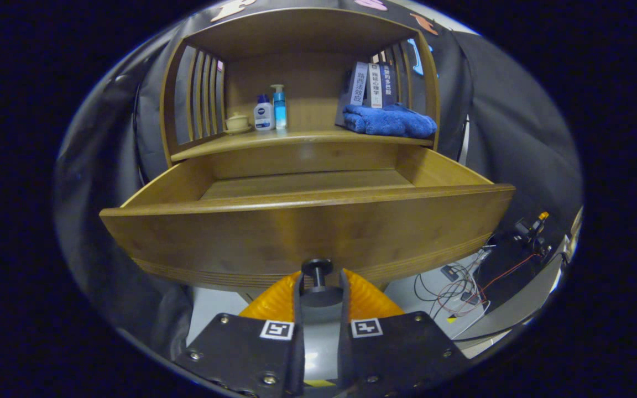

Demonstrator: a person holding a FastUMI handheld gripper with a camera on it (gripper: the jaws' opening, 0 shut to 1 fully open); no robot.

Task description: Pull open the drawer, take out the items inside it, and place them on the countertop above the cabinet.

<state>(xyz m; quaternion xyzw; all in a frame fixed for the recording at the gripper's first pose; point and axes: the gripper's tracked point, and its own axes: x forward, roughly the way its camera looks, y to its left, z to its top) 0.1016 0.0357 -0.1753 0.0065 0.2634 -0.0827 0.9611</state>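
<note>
drawer (307,226) of the wooden cabinet (302,83) stands pulled well out toward the camera, its curved front panel just ahead of the fingers. what shows of its inside is bare wooden floor; the near part of the floor is hidden behind the front panel, so whether anything lies there cannot be told. a dark round knob (317,269) sticks out from the lower middle of the front panel. the gripper (318,284) has its two fingers drawn in narrow, one on each side of the knob's stem, and both seem to press against it, with the knob's flat base sitting between them.

above the drawer is the countertop (307,138), inside an open shelf with slatted sides. on its left stand a small cream cup on a saucer (237,122), a white bottle (264,113) and a blue pump bottle (280,108), close together. on its right lies a folded blue towel (390,120), with a few books (372,84) standing upright behind it.

below and to the right of the drawer, loose wires (462,287) lie on the floor.
</note>
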